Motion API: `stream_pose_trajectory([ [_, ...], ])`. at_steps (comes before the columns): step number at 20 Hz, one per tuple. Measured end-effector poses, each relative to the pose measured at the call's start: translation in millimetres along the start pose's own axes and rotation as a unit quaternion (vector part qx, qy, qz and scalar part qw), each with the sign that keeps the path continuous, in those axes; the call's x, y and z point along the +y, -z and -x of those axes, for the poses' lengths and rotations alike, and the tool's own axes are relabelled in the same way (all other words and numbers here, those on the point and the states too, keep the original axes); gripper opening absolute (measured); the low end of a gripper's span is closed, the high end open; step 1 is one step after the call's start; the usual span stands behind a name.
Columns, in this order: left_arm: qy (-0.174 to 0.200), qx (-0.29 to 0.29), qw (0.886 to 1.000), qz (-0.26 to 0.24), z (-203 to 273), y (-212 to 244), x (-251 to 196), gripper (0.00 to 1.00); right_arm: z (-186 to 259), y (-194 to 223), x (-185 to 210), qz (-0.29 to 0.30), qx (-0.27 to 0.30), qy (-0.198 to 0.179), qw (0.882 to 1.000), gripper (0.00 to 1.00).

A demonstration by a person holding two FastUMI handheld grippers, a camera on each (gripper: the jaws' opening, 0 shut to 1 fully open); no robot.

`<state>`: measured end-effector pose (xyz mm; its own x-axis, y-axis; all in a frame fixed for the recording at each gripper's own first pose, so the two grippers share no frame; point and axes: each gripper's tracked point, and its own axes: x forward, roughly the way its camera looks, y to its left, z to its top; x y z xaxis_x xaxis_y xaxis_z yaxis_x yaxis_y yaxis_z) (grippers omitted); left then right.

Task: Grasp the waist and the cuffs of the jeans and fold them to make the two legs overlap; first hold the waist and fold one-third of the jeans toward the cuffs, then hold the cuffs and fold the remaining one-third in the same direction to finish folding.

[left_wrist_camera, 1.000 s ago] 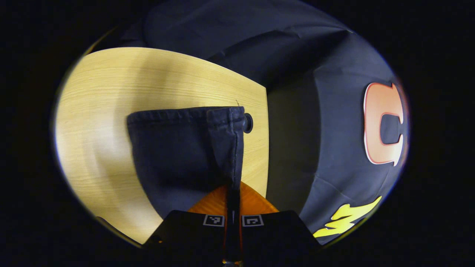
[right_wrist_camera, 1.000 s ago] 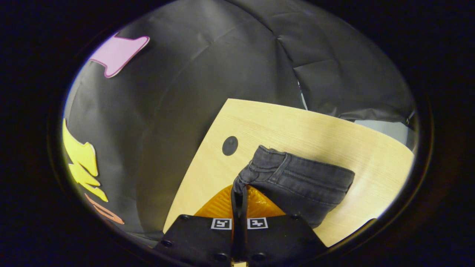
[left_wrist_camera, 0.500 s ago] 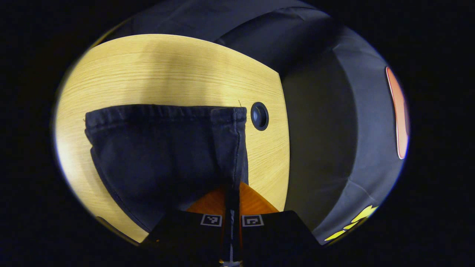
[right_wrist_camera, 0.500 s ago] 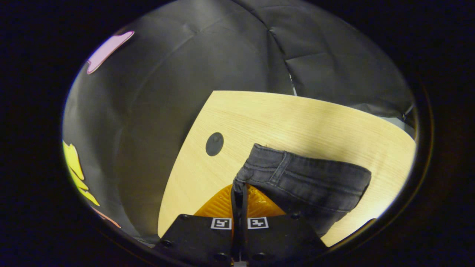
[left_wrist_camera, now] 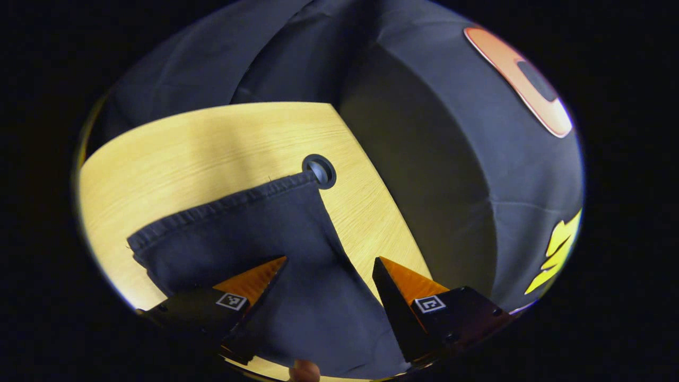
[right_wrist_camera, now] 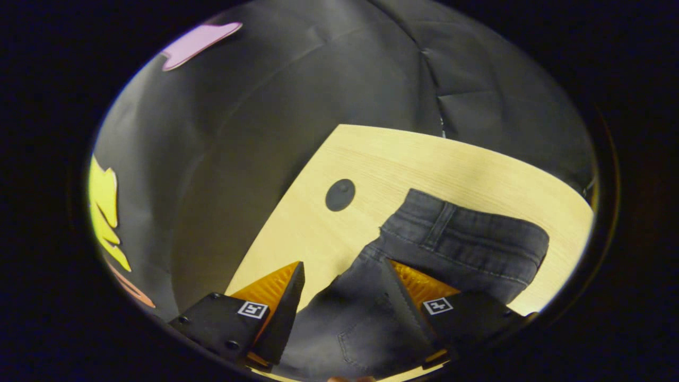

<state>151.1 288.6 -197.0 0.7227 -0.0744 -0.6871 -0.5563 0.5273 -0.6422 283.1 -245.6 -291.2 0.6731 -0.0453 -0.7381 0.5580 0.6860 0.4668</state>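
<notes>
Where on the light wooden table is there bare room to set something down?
Bare light wooden table lies beyond the dark jeans' hem, out to the far edge. More lies beside the waistband, around the round cable hole. Nearest the open left gripper and right gripper, denim covers it.

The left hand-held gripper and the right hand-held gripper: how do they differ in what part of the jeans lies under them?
The left hand-held gripper hangs over the hemmed cuff end; the right hand-held gripper hangs over the waistband with its belt loop. Both are open, gripping nothing, above jeans on the wooden table.
</notes>
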Motion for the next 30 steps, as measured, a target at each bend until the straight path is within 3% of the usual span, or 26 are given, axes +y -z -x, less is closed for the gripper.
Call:
stream_pose_trajectory([
  [1, 0.001, -0.008, 1.0, -0.012, -9, 13, -31, 0.99, 4, 1, 4, 0.012, -0.003, -0.002, 1.0, 0.9],
  [2, 0.006, -0.016, 0.999, -0.028, -19, 5, 1, 0.99, 11, 0, 5, 0.027, -0.007, -0.003, 1.0, 0.82],
  [3, 0.011, -0.024, 0.998, -0.048, 12, -5, -14, 0.99, 17, -2, 7, 0.042, -0.013, -0.003, 0.999, 0.82],
  [4, 0.016, -0.037, 0.996, -0.074, 23, -11, -18, 0.99, 22, -4, 7, 0.055, -0.021, -0.001, 0.998, 0.92],
  [5, 0.023, -0.05, 0.993, -0.102, 36, -15, -26, 0.99, 30, -8, 6, 0.07, -0.035, 0.001, 0.997, 0.88],
  [6, 0.03, -0.062, 0.989, -0.13, 50, -18, -35, 0.99, 43, -12, 4, 0.085, -0.048, 0.003, 0.995, 0.95],
  [7, 0.038, -0.074, 0.985, -0.151, 65, -18, -46, 0.99, 54, -16, 3, 0.099, -0.06, 0.004, 0.993, 0.97],
  [8, 0.05, -0.087, 0.981, -0.168, 83, -18, -59, 0.99, 65, -21, 1, 0.115, -0.077, 0.008, 0.99, 0.92],
  [9, 0.063, -0.103, 0.976, -0.182, 102, -19, -73, 1.0, 79, -28, -3, 0.132, -0.098, 0.012, 0.986, 0.98],
  [10, 0.079, -0.121, 0.969, -0.199, 121, -17, -87, 0.99, 91, -33, -5, 0.152, -0.123, 0.011, 0.981, 0.98],
  [11, 0.102, -0.141, 0.96, -0.219, 142, -16, -104, 0.99, 103, -37, -5, 0.168, -0.145, 0.005, 0.975, 0.93],
  [13, 0.134, -0.174, 0.938, -0.266, 184, -6, -131, 0.99, 125, -45, -8, 0.197, -0.184, -0.009, 0.963, 0.98],
  [16, 0.169, -0.209, 0.907, -0.323, 246, 24, -155, 0.99, 136, -54, -39, 0.213, -0.208, 0.024, 0.954, 0.98],
  [19, 0.188, -0.254, 0.874, -0.368, 298, 56, -166, 0.98, 120, -49, -85, 0.182, -0.173, 0.064, 0.966, 0.98],
  [22, 0.212, -0.332, 0.82, -0.415, 349, 84, -172, 0.98, 96, -40, -130, 0.143, -0.129, 0.105, 0.976, 0.98],
  [23, 0.211, -0.338, 0.811, -0.429, 357, 97, -169, 0.98, 91, -31, -140, 0.118, -0.107, 0.107, 0.982, 0.98],
  [25, 0.205, -0.328, 0.813, -0.435, 366, 125, -159, 0.98, 80, -18, -142, 0.071, -0.081, 0.102, 0.989, 0.94],
  [27, 0.2, -0.321, 0.815, -0.438, 372, 157, -153, 0.99, 72, -10, -143, 0.042, -0.068, 0.093, 0.992, 0.98],
  [28, 0.198, -0.318, 0.814, -0.445, 377, 173, -153, 0.98, 69, -10, -145, 0.042, -0.076, 0.097, 0.991, 0.99],
  [29, 0.192, -0.313, 0.812, -0.453, 379, 184, -150, 0.98, 69, -6, -145, 0.049, -0.07, 0.105, 0.991, 0.92],
  [30, 0.185, -0.306, 0.813, -0.459, 377, 194, -148, 0.98, 71, -7, -144, 0.057, -0.068, 0.114, 0.989, 0.99],
])
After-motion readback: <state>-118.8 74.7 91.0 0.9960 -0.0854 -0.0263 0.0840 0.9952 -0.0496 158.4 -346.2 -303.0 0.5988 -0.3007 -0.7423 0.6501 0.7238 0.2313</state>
